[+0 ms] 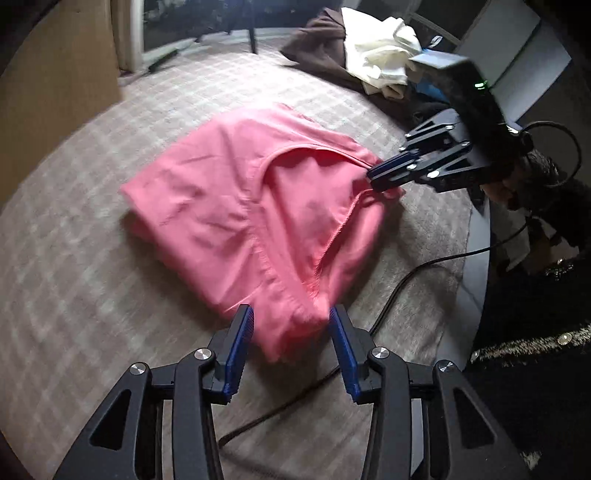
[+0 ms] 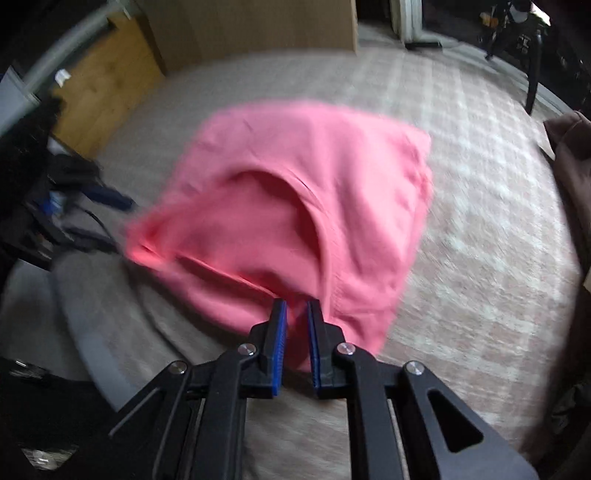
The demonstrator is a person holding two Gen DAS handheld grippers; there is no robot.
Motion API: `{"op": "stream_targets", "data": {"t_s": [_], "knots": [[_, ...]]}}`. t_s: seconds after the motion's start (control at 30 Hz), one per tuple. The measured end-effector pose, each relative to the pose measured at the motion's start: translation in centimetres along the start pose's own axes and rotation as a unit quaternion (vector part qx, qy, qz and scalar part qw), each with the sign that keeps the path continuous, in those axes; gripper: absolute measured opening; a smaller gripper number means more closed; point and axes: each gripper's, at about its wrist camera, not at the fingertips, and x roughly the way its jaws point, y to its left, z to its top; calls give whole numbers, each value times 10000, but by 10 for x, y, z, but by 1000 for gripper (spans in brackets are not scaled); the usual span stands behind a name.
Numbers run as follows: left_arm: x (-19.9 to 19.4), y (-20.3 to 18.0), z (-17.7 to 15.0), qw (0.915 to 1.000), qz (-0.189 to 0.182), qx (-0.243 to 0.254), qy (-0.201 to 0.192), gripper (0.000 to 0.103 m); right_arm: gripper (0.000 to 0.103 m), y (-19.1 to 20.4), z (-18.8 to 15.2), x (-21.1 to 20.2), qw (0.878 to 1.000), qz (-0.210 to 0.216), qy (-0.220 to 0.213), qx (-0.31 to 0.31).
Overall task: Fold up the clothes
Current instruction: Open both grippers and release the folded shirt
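A pink garment [image 1: 236,206] lies partly folded on a checked beige surface [image 1: 74,288]. My left gripper [image 1: 291,321] is open, its blue pads on either side of the garment's near corner. My right gripper [image 1: 380,177] shows at the garment's right edge, shut on a fold of the pink cloth. In the right wrist view the right gripper [image 2: 295,317] pinches the pink garment [image 2: 295,192] between its nearly closed blue pads and lifts that edge. The left gripper [image 2: 110,197] shows there as a dark blur at the garment's left.
A brown garment [image 1: 317,40] and a cream cloth [image 1: 380,51] lie heaped at the far right. A black cable [image 1: 406,280] runs across the surface near me. A wooden cabinet [image 2: 99,85] and a cardboard panel [image 2: 251,26] stand beyond. A brown cloth [image 2: 569,147] lies at right.
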Motion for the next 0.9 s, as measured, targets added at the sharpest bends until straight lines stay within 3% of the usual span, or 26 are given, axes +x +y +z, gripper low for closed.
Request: {"op": "stream_targets", "data": {"t_s": [0.07, 0.13, 0.23, 0.43, 0.53, 0.67, 0.8, 0.9], "knots": [[23, -17, -9, 9978, -183, 348, 531, 41, 12, -12, -6, 2, 9995, 21, 253, 164], [28, -33, -20, 9941, 77, 743, 789, 41, 12, -21, -10, -9, 9992, 160, 234, 267], [9, -24, -22, 9973, 46, 339, 645, 41, 12, -25, -12, -32, 9989, 361, -31, 285], [-17, -2, 0, 9995, 20, -211, -213, 43, 12, -22, -5, -40, 9971, 531, -466, 284], [7, 1, 3, 9991, -277, -285, -143, 47, 12, -14, 3, -23, 9966, 608, -463, 296], [9, 1, -8, 9977, -526, -432, 0, 48, 12, -8, -5, -1, 9973, 673, 183, 213], [-29, 3, -23, 9955, -547, -758, -136, 48, 12, -17, -19, -30, 9965, 798, 20, 255], [-55, 9, -31, 9937, -426, -957, -396, 48, 13, -23, -17, -58, 9949, 781, -453, 450]]}}
